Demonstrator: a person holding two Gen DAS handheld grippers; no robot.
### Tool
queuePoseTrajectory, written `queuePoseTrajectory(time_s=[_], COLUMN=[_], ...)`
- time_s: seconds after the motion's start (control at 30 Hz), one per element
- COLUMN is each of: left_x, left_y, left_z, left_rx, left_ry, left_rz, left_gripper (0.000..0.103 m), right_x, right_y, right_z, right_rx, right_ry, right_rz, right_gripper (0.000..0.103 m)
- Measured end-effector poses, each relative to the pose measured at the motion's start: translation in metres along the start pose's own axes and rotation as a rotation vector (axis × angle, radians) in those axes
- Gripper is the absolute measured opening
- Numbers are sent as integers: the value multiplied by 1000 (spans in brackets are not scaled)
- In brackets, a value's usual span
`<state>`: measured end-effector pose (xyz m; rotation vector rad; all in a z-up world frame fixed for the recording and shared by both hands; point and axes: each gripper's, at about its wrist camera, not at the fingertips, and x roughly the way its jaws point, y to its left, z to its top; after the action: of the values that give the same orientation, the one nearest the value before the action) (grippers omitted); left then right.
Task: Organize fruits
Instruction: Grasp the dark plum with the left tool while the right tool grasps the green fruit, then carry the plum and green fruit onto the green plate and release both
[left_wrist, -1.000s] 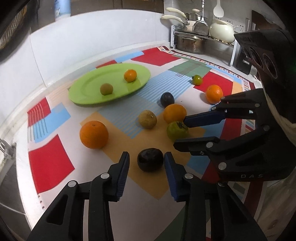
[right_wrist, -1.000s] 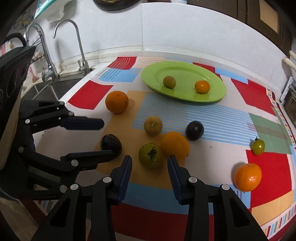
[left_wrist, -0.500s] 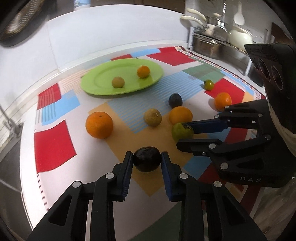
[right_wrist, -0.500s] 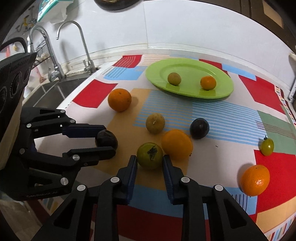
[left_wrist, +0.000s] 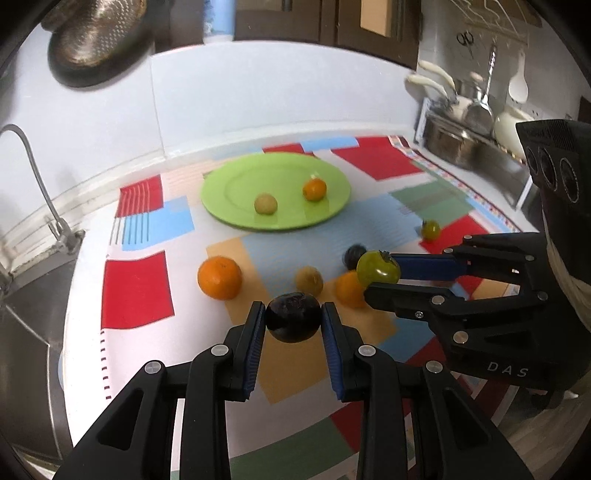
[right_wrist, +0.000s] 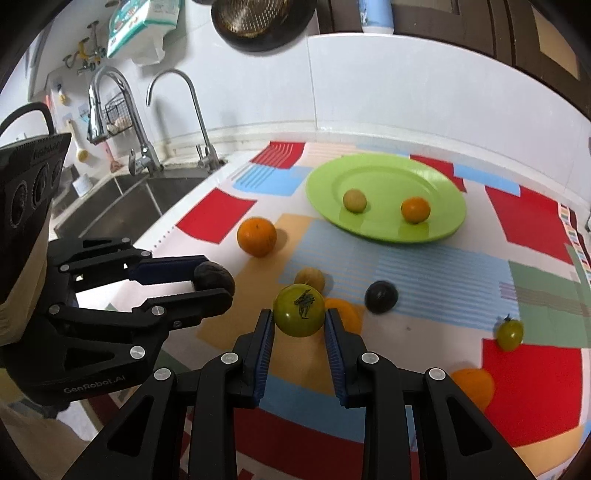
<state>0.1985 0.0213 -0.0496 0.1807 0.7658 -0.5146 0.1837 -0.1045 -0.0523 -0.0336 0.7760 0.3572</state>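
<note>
The left gripper (left_wrist: 293, 322) is clamped on a dark purple fruit (left_wrist: 293, 322), held clear of the patchwork mat (left_wrist: 136, 291). The right gripper (right_wrist: 298, 320) is clamped on a green tomato (right_wrist: 298, 315), also clear of the mat. The two grippers sit close side by side. Beyond them lies the green plate (right_wrist: 447, 192), bearing a small yellowish fruit (right_wrist: 354, 200) and a small orange (right_wrist: 415, 209). Between the grippers and the plate lie a large orange (right_wrist: 256, 236), a brownish fruit (right_wrist: 309, 277), a second dark fruit (right_wrist: 381, 297) and an orange (right_wrist: 345, 312) partly hidden behind the tomato. To the right lie a small green tomato (right_wrist: 509, 333) and another orange (right_wrist: 472, 384), its lower part hidden behind the right gripper's frame. The mat covers a white counter; a steel sink (right_wrist: 122, 203) with two taps (right_wrist: 192, 107) adjoins it on the left, a colander (left_wrist: 96, 37) hangs on the white wall, and pots (left_wrist: 454, 142) stand far right. A second earlier both fruits rested on the mat between parted jaws; the jaws have since closed and both fruits are raised
</note>
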Motion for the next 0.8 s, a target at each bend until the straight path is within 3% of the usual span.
queuePoseTrajectory(time_s=[0.43, 0.8], left_x=[-10, -1], left_y=[-6, -4], left_z=[38, 74], left_rx=[-22, -11], left_ry=[-108, -124], left_rz=[68, 91], left_gripper=[31, 31], right_x=[-29, -36], right_y=[-17, -35], right_z=[35, 68], right_rx=[-18, -30], right_ry=[-111, -163], right_rz=[-14, -33], right_gripper=[29, 29])
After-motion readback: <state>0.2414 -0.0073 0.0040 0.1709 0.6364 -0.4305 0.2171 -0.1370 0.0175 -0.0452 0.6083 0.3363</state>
